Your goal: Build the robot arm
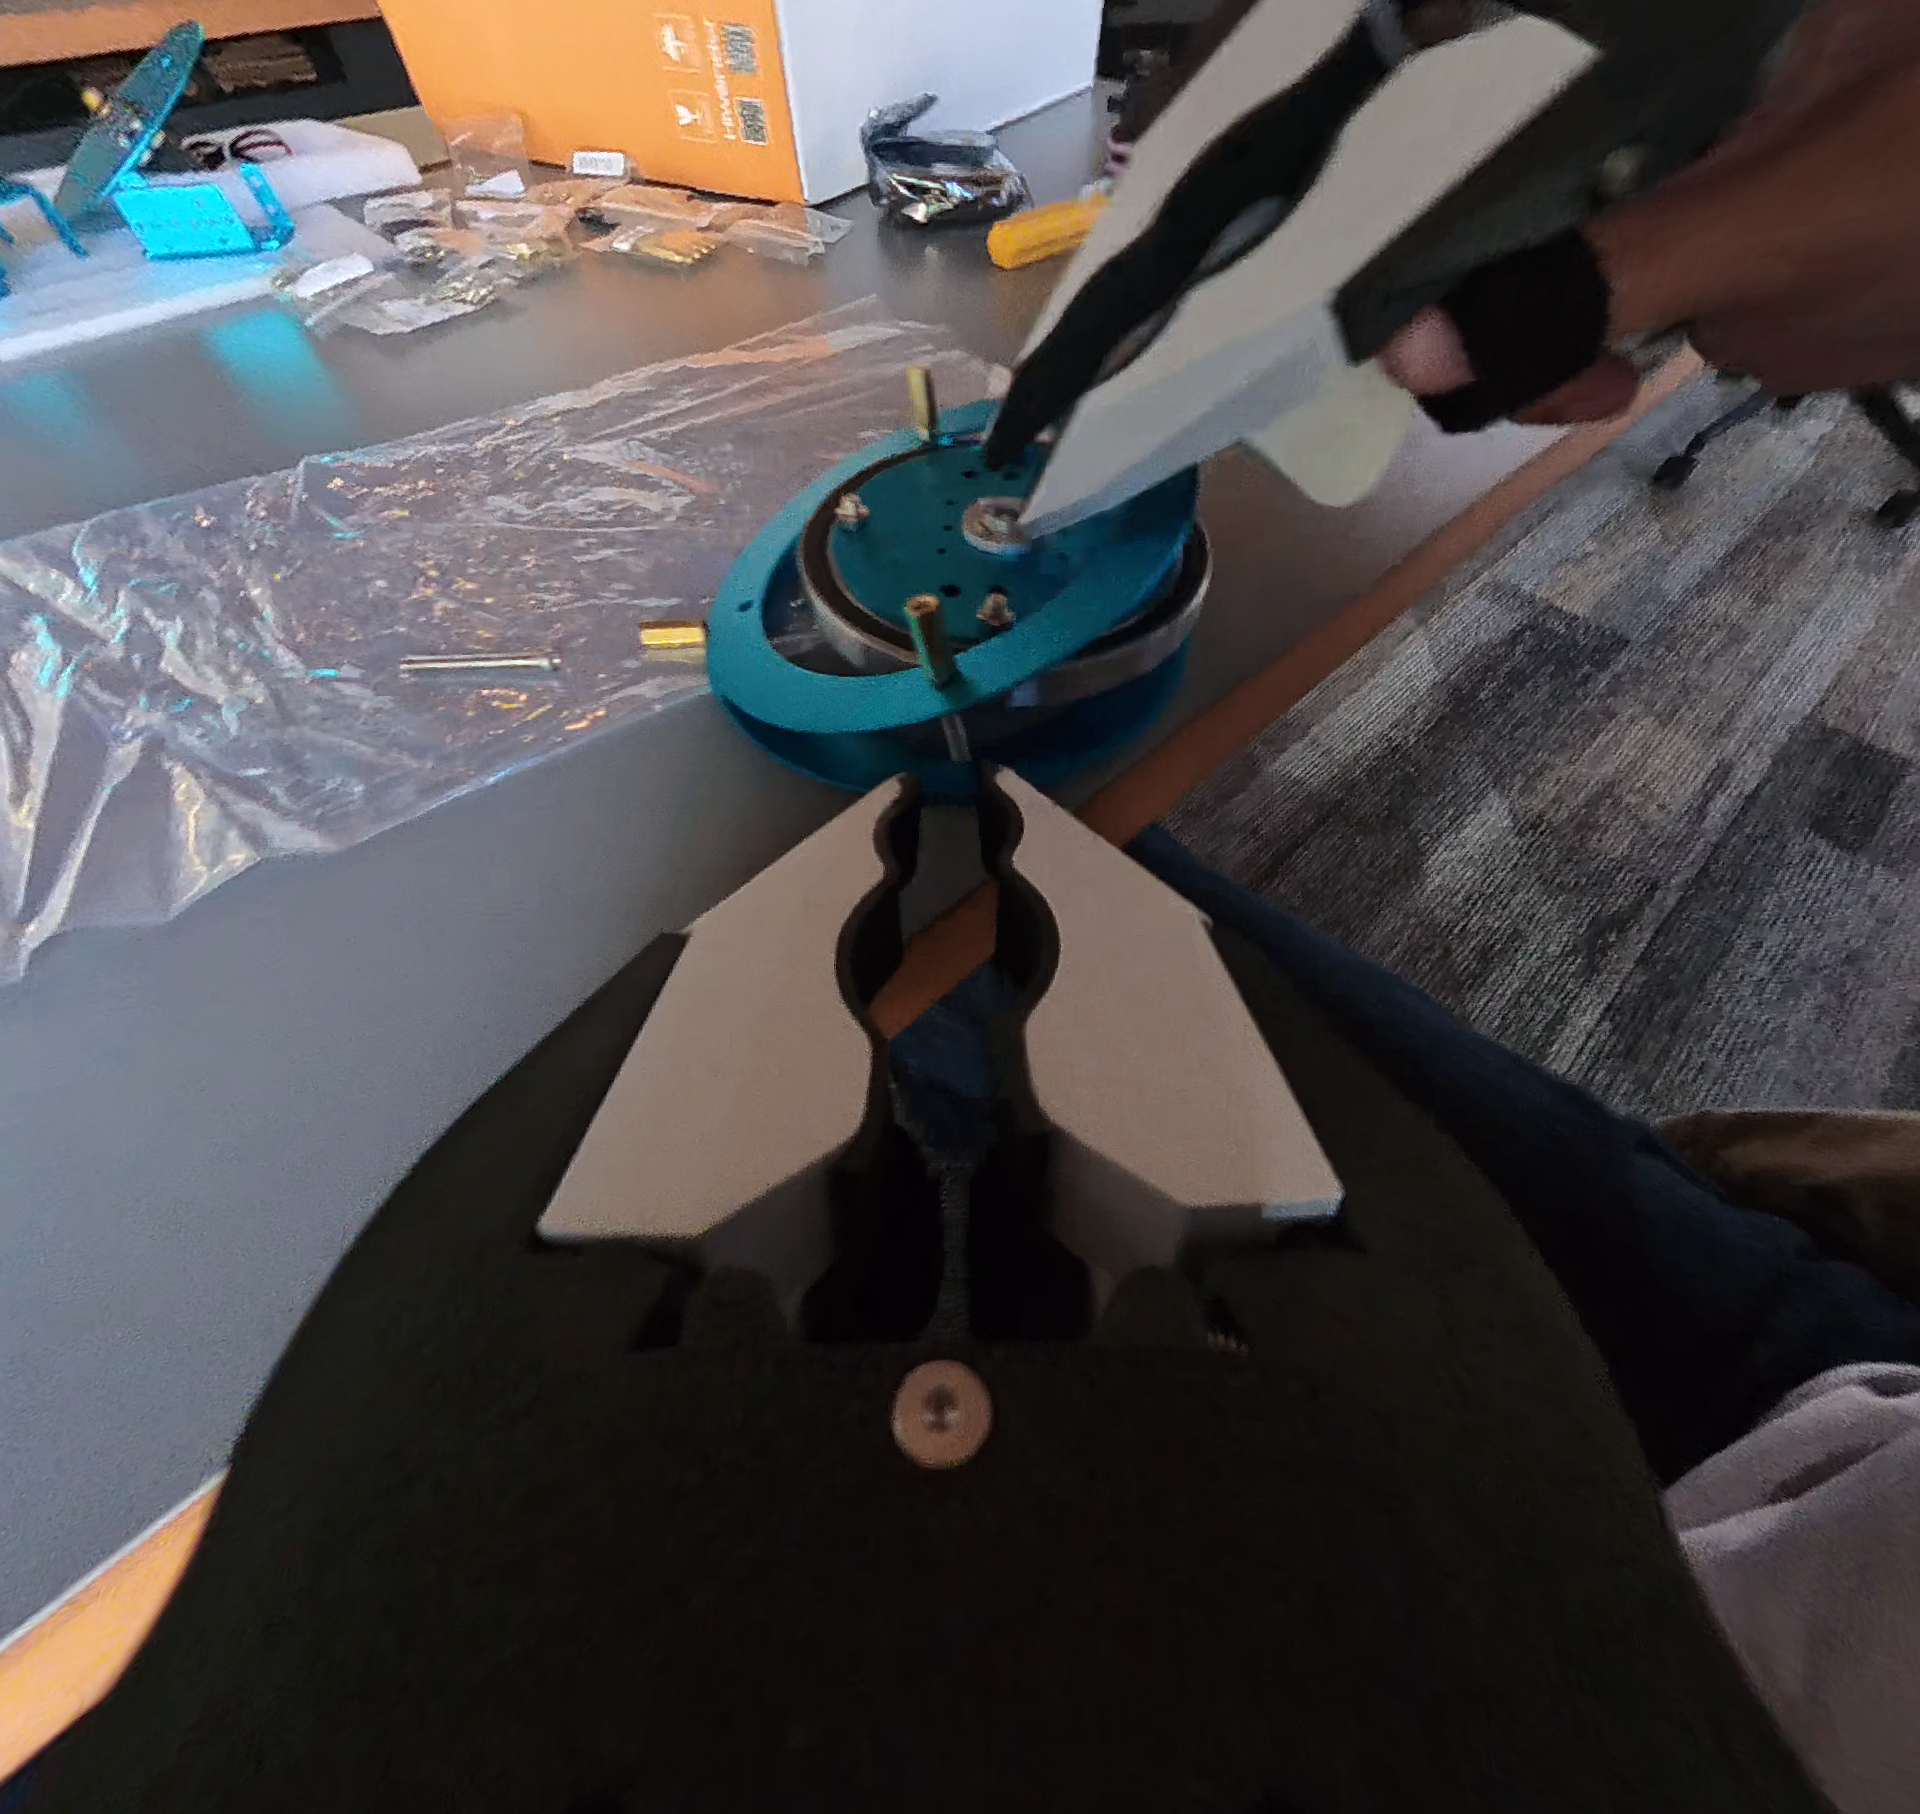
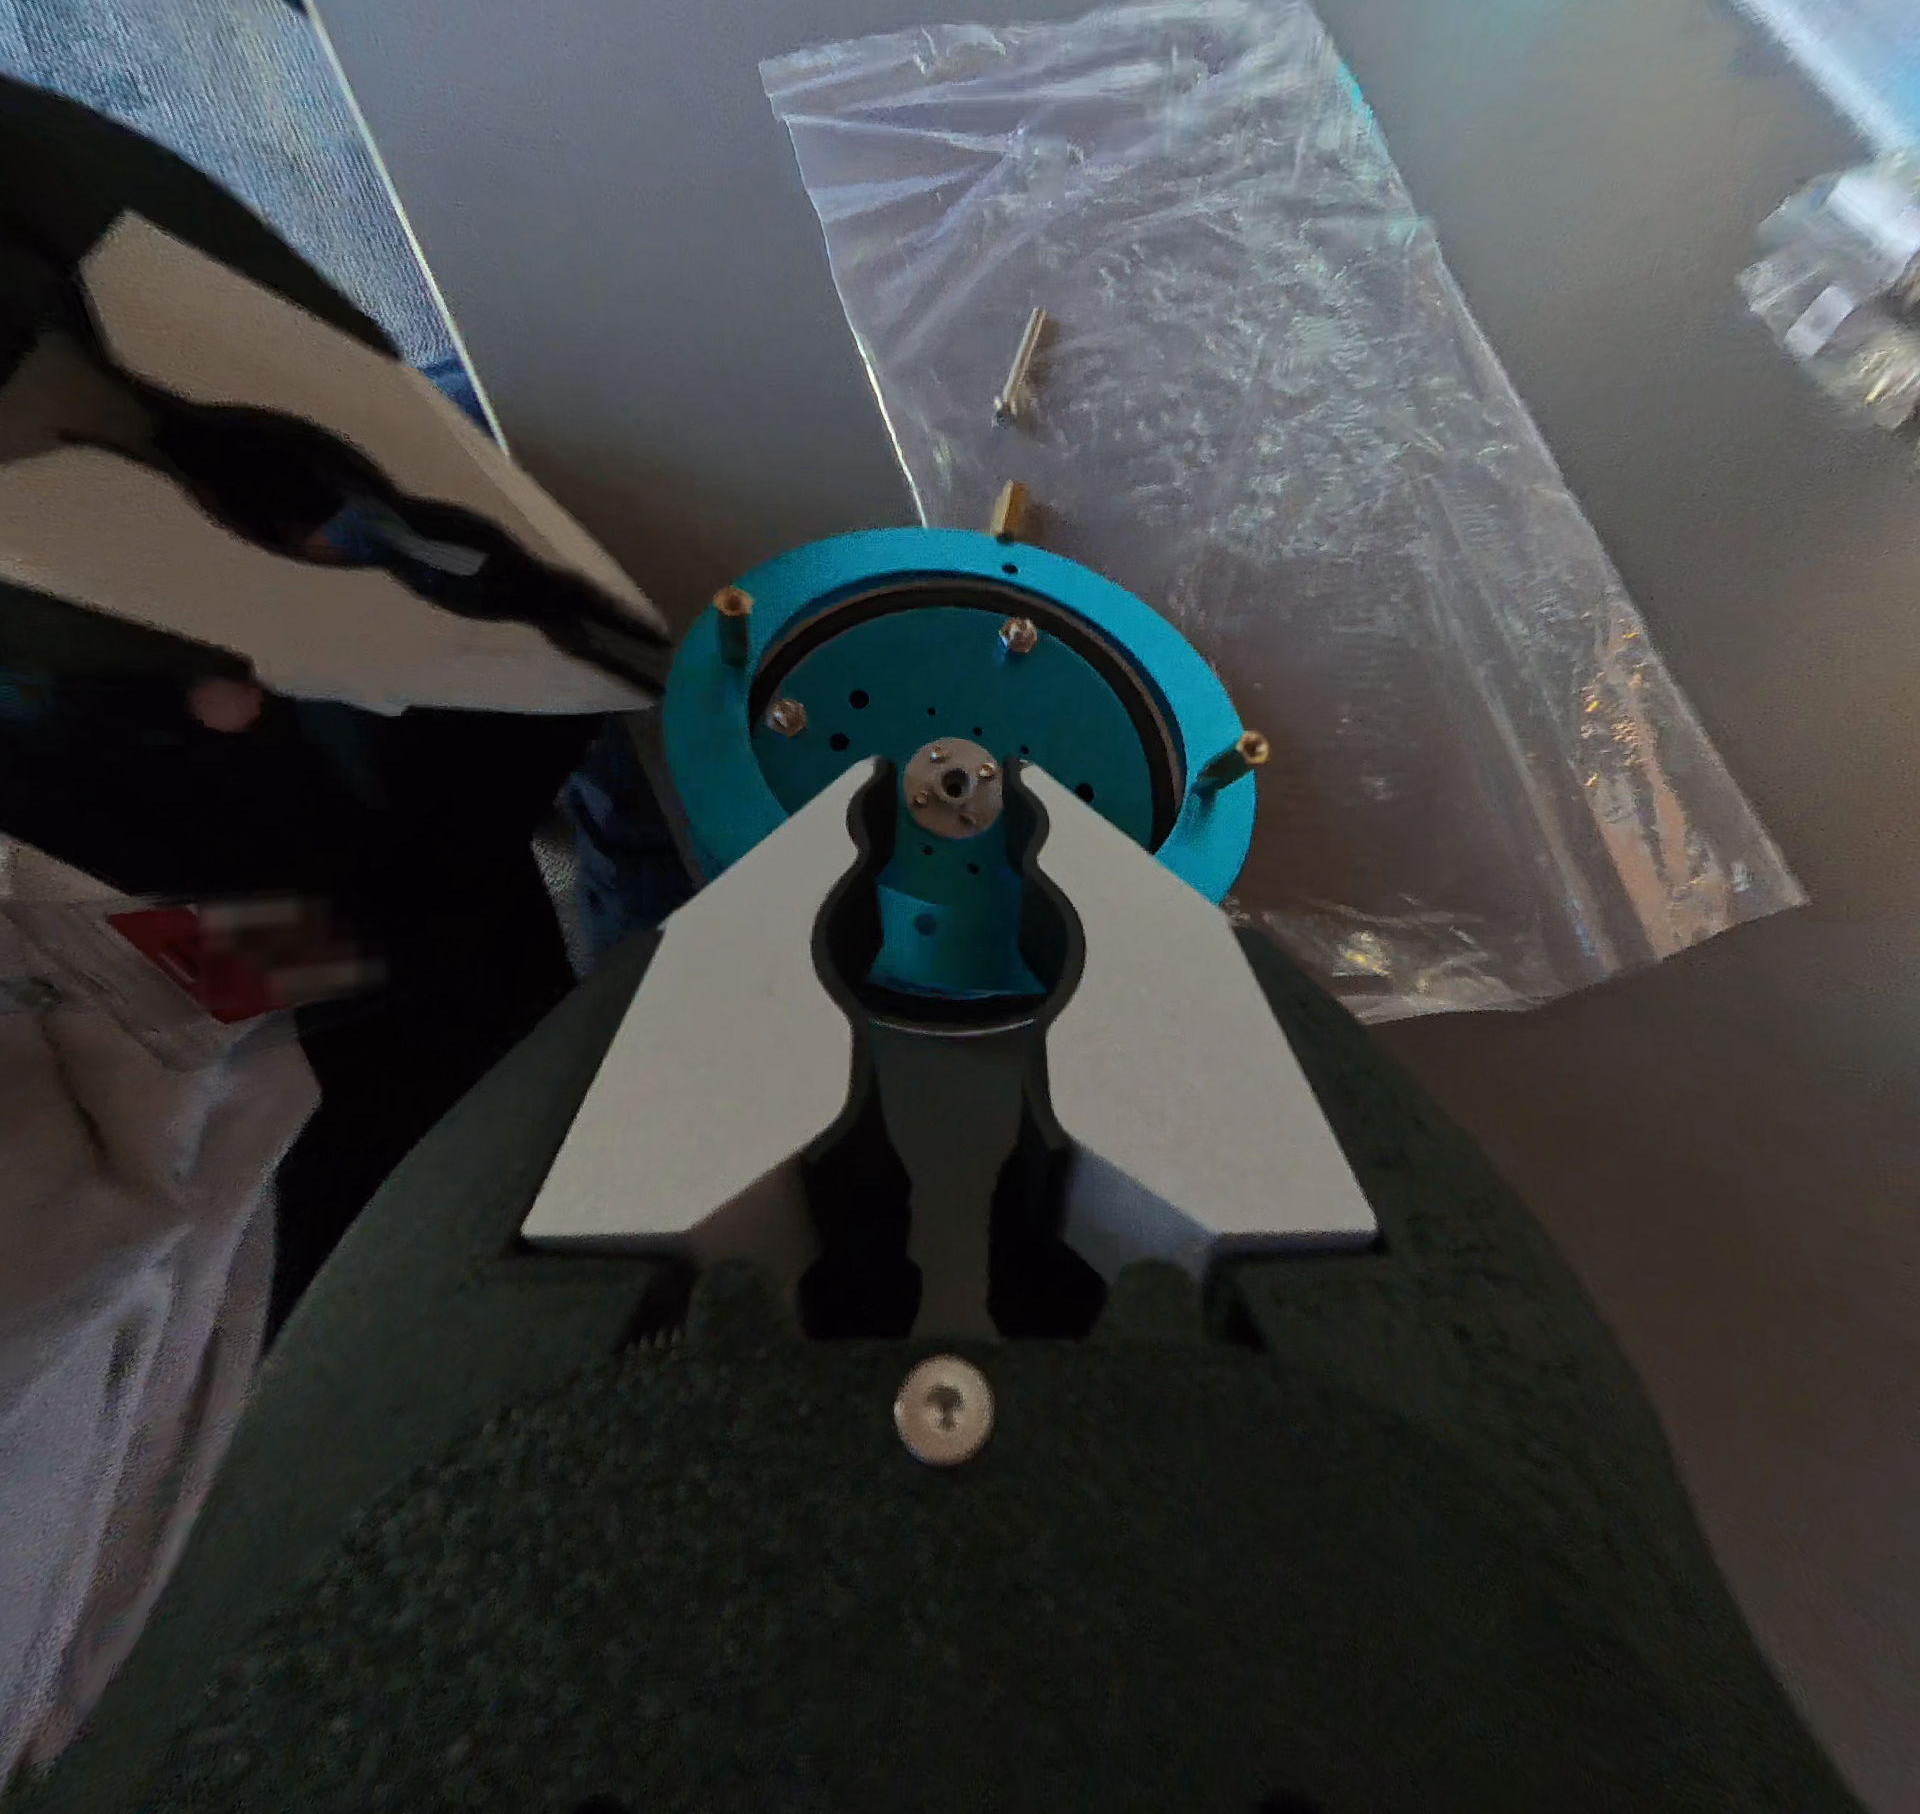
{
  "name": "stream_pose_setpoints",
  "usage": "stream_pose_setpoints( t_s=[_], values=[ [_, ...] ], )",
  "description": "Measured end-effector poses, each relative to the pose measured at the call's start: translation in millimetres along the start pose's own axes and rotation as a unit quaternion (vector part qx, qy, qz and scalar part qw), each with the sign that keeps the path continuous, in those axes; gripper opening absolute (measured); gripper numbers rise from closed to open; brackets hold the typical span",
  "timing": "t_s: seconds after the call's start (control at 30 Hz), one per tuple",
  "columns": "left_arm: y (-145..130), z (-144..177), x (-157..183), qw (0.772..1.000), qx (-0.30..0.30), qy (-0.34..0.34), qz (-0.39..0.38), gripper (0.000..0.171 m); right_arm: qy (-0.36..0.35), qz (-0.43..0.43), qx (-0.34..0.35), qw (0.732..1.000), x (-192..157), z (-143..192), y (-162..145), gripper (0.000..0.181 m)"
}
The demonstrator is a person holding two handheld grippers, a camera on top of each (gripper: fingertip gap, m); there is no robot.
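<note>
Left gripper (image 1: 951, 777) nearly closed, pinching a thin screw shaft at round teal metal turntable (image 1: 831, 694) rim; right gripper (image 2: 951, 765) parted, straddling silver hub (image 2: 951, 779), partly hiding the disc.

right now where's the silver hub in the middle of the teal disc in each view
Left wrist view: the silver hub sits right of centre in the upper half, under the right gripper tips.
Right wrist view: the silver hub is at picture centre, between the right gripper fingertips.
Shared landmark: the clear plastic bag lying beside the teal disc assembly on the grey table.
</note>
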State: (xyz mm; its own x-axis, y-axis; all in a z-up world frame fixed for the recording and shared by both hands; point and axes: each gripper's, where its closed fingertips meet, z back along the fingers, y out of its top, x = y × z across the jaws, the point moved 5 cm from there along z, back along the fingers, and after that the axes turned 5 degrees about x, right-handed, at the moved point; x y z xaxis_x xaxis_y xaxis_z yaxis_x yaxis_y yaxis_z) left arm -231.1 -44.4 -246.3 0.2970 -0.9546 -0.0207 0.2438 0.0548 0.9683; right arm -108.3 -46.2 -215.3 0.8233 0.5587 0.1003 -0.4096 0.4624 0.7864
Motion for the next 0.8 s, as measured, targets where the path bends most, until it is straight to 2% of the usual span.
stream_pose_setpoints(
  t_s=[0.07,0.13,0.17,0.2,0.23,0.27,0.3,0.37,0.43,0.53,0.6,0.67,0.8],
  values=[
    [5,3,-9,0.999,0.01,-0.002,0.031,0.018,-0.029,0.005,0.051,0.998,1,16,5,0.021],
    [11,6,-21,0.998,0.021,-0.007,0.051,0.031,-0.075,-0.023,0.094,0.992,13,34,2,0.019],
    [15,7,-25,0.998,0.026,-0.022,0.061,0.037,-0.084,-0.045,0.105,0.99,18,39,-4,0.024],
    [17,7,-27,0.996,0.024,-0.053,0.073,0.047,-0.078,-0.073,0.11,0.988,22,40,-11,0.04],
    [17,7,-26,0.993,0.009,-0.087,0.082,0.057,-0.049,-0.1,0.11,0.988,20,38,-16,0.059],
    [15,4,-29,0.991,-0.012,-0.104,0.088,0.059,-0.006,-0.119,0.12,0.986,15,36,-19,0.07],
    [14,2,-34,0.99,-0.024,-0.102,0.096,0.06,0.019,-0.139,0.133,0.981,14,34,-22,0.075],
    [16,-3,-35,0.984,-0.037,-0.126,0.117,0.064,0.022,-0.155,0.14,0.978,16,29,-28,0.083],
    [16,-8,-31,0.98,-0.066,-0.152,0.113,0.067,0.012,-0.152,0.145,0.978,19,25,-28,0.084],
    [16,-15,-31,0.98,-0.087,-0.151,0.096,0.067,0.022,-0.158,0.136,0.978,20,17,-21,0.085],
    [17,-19,-28,0.979,-0.096,-0.157,0.087,0.067,0.05,-0.17,0.104,0.979,19,9,-24,0.076],
    [18,-23,-25,0.979,-0.097,-0.158,0.082,0.067,0.071,-0.192,0.098,0.974,19,7,-24,0.073],
    [21,-27,-17,0.979,-0.084,-0.165,0.08,0.066,0.064,-0.202,0.123,0.969,16,18,-26,0.065]
  ],
)
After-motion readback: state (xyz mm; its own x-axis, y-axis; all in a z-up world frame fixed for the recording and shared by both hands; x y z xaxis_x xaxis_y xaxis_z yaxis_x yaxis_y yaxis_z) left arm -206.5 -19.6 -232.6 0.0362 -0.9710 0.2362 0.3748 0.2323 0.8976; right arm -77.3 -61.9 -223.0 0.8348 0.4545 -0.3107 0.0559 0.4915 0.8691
